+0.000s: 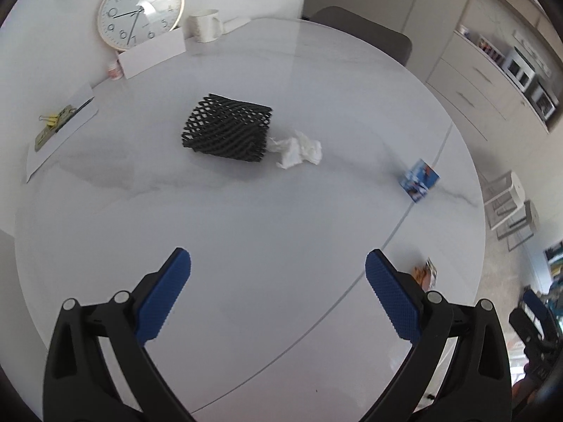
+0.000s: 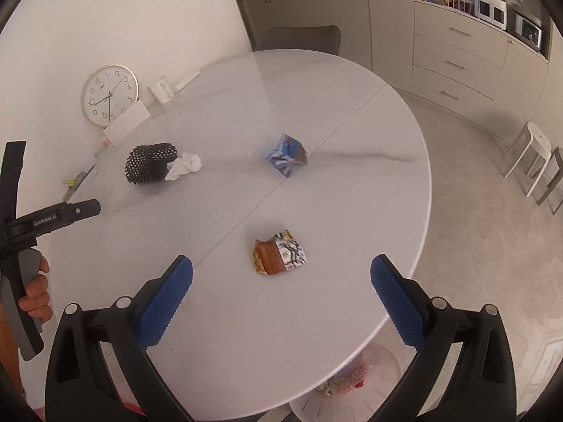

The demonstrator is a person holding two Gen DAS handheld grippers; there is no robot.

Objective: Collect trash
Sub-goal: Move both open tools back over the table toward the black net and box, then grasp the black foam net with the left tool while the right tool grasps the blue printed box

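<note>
Trash lies on a round white marble table (image 2: 352, 211). A black foam net sleeve (image 1: 227, 130) lies at the middle left, with a crumpled white tissue (image 1: 299, 149) touching its right end. A small blue carton (image 1: 419, 180) lies further right. A torn snack wrapper (image 2: 279, 255) lies near the table's front, between and just beyond the right gripper's fingers. My left gripper (image 1: 278, 281) is open and empty above the table. My right gripper (image 2: 281, 285) is open and empty above the wrapper. The net (image 2: 149, 163), tissue (image 2: 184, 165) and carton (image 2: 286, 154) also show in the right wrist view.
A white bin (image 2: 369, 387) with trash in it stands on the floor under the table's near edge. A clock (image 1: 140, 8), mug (image 1: 206, 24), white box (image 1: 153, 54) and a paper with clips (image 1: 59, 126) sit by the wall. A chair (image 2: 299, 37) and stools (image 2: 531, 154) stand beyond.
</note>
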